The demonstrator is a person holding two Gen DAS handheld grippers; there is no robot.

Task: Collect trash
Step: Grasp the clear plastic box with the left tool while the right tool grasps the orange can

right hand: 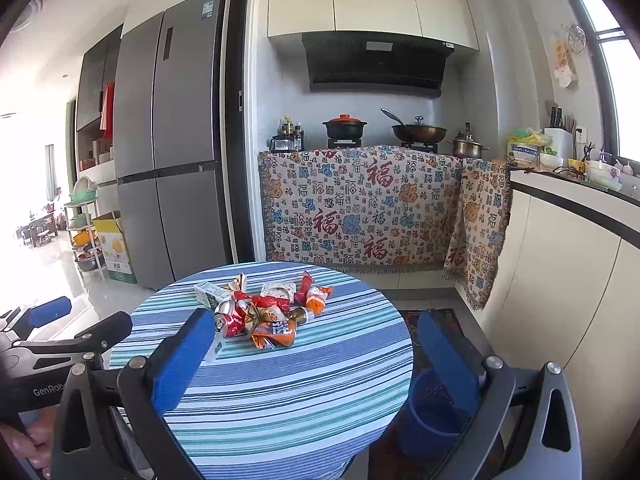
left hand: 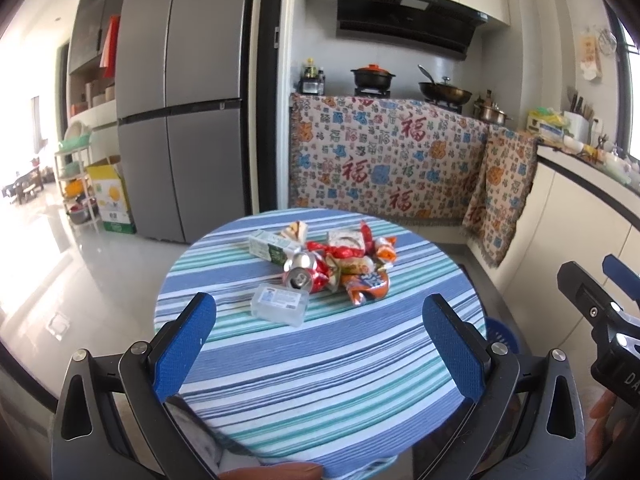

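A heap of trash lies on the far half of the round striped table point(left hand: 320, 380): a crushed red can point(left hand: 306, 276), a clear plastic box point(left hand: 280, 305), a green-and-white carton point(left hand: 267, 246), an orange wrapper point(left hand: 366, 286) and red wrappers point(left hand: 344, 250). My left gripper point(left hand: 320, 336) hovers open over the near half, short of the box, holding nothing. In the right wrist view my right gripper point(right hand: 316, 356) is also open and empty, over the table's right edge, with the trash heap point(right hand: 264, 314) ahead. A blue bin point(right hand: 430, 412) stands on the floor beside the table, behind the right finger.
The right gripper point(left hand: 590, 270) shows at the left view's right edge, and the left gripper point(right hand: 84, 316) at the right view's left edge. A grey fridge point(right hand: 168, 140) and a cloth-draped stove counter point(right hand: 360, 208) stand behind; a white counter point(right hand: 568, 248) runs along the right.
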